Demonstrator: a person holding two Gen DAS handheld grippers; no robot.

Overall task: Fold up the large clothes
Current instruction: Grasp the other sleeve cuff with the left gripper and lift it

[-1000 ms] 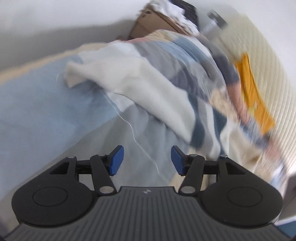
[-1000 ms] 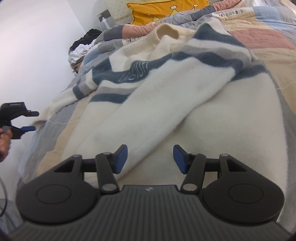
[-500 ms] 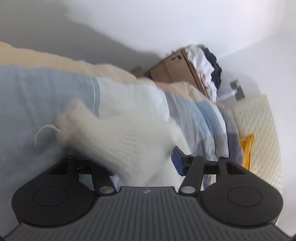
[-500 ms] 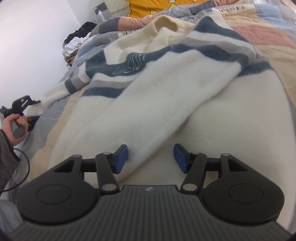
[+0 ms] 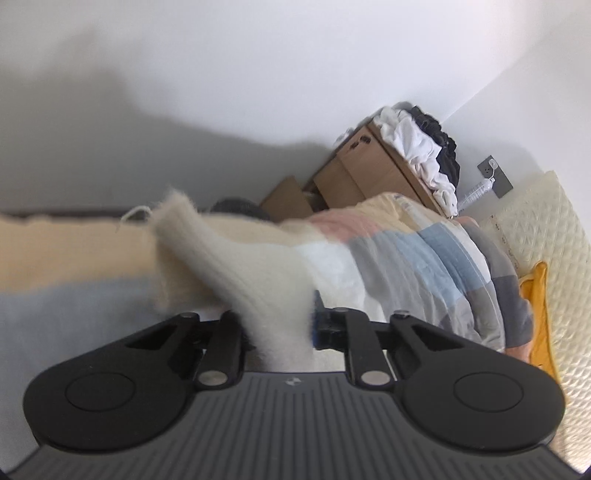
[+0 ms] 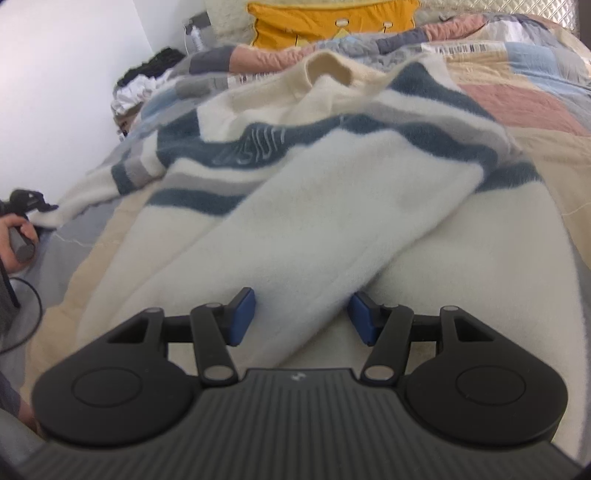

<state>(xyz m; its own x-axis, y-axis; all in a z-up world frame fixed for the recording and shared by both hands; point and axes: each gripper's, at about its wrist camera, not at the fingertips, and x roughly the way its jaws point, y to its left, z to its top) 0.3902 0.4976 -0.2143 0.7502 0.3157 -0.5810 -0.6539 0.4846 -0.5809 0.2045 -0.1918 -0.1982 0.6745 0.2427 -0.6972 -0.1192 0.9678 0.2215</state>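
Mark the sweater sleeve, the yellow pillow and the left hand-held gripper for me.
sweater sleeve (image 5: 236,266), left wrist view, fuzzy cream knit ahead of the fingers.
yellow pillow (image 6: 317,26), right wrist view, its front face.
left hand-held gripper (image 5: 277,328), left wrist view, midway between fingertips, closed on the sleeve.

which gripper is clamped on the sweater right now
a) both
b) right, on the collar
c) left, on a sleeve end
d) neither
c: the left gripper is shut on the fuzzy sleeve of the sweater, while the right gripper is open with fabric lying loose between its pads.
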